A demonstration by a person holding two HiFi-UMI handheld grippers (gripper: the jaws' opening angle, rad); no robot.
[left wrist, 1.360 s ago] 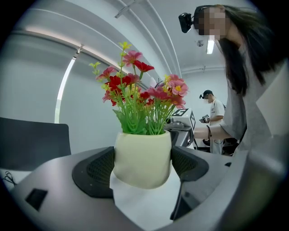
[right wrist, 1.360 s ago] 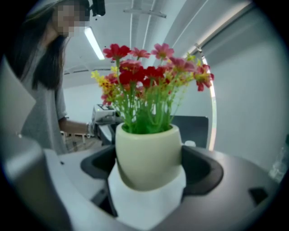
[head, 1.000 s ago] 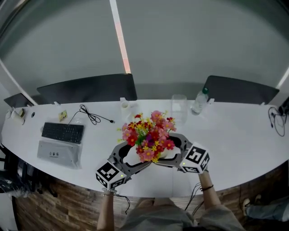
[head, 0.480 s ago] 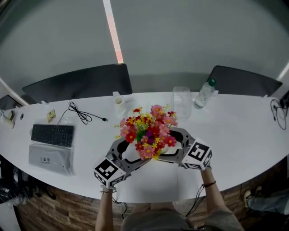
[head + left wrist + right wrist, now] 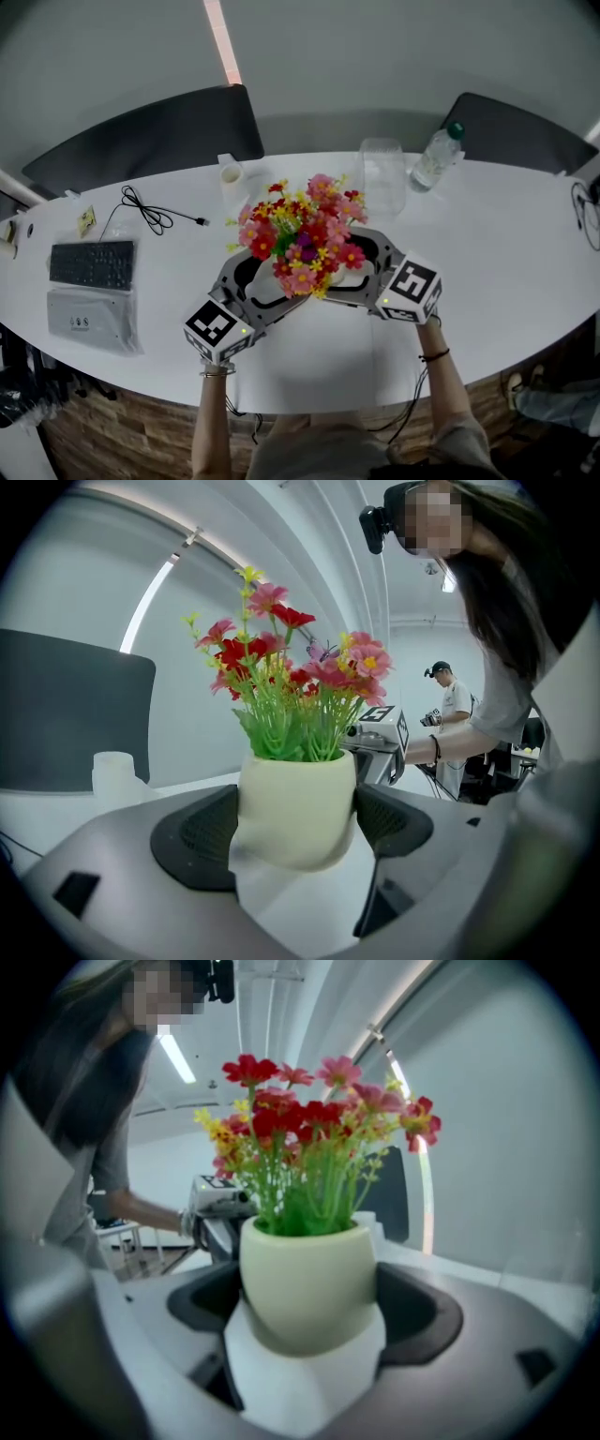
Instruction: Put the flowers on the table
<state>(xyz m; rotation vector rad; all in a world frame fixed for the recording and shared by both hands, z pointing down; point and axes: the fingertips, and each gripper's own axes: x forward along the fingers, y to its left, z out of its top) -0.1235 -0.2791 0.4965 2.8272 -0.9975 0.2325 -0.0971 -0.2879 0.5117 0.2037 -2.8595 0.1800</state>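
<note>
A bunch of red, pink and yellow flowers stands in a cream pot over the middle of the white table. My left gripper and my right gripper meet at the pot from opposite sides, under the blooms. In the left gripper view both dark pads press the pot's sides. The right gripper view shows the same pot clamped between that gripper's pads. From above the flowers hide the pot. I cannot tell whether its base touches the table.
A black keyboard, a wrapped package and a black cable lie at the left. A white cup, a clear glass vessel and a water bottle stand behind the flowers. Two dark chairs stand beyond the table.
The head view has shifted, so everything sits higher in the picture. Both grippers keep the same hold on the pot, which stays about where it was relative to the cup and the glass.
</note>
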